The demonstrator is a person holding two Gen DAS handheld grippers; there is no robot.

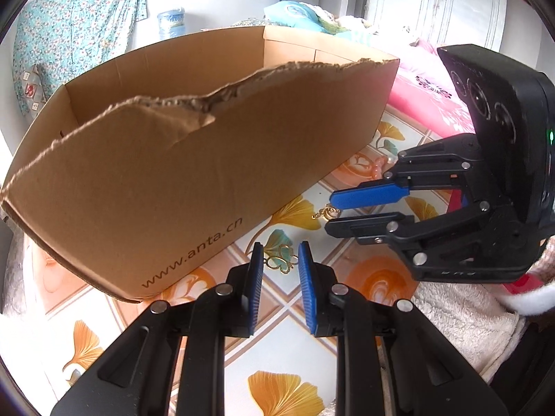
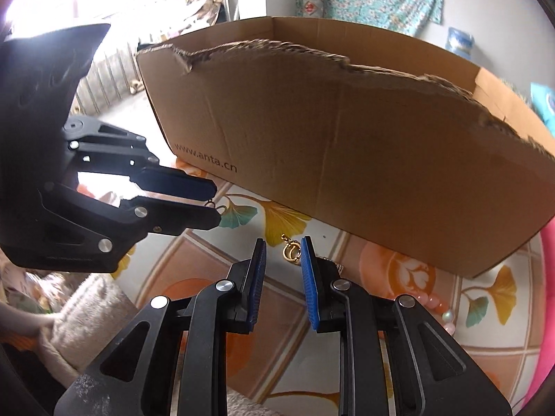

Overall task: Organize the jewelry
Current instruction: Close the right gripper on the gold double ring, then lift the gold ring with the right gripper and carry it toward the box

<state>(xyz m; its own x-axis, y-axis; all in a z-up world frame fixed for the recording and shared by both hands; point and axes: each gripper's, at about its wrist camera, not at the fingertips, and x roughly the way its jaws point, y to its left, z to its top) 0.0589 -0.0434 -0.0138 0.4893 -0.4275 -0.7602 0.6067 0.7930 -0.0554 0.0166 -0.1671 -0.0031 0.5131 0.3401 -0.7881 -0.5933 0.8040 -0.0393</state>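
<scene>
Both grippers are hovering beside the cardboard box (image 1: 166, 173): left gripper (image 1: 277, 260) and right gripper (image 2: 283, 253), fingers slightly parted, each framing a gold earring; grip uncertain.

Black hand-held gripper (image 1: 278, 260), blue ribbed pads (image 1: 307, 291), silver pivot screws, fuzzy cream sleeve (image 1: 461, 315).

A small gold clasp pendant (image 2: 291, 251) lies flat on the tiled surface at six o'clock from the cardboard box (image 2: 347, 138); a gold butterfly-shaped piece (image 1: 281, 260) lies flat nearby. Pink and pearl beads (image 2: 438, 306) rest at four o'clock.

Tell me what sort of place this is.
Probably a bedroom in a home: a bed with pink bedding and pillows, a floral curtain on the wall, and a water jug behind the cardboard box.
</scene>
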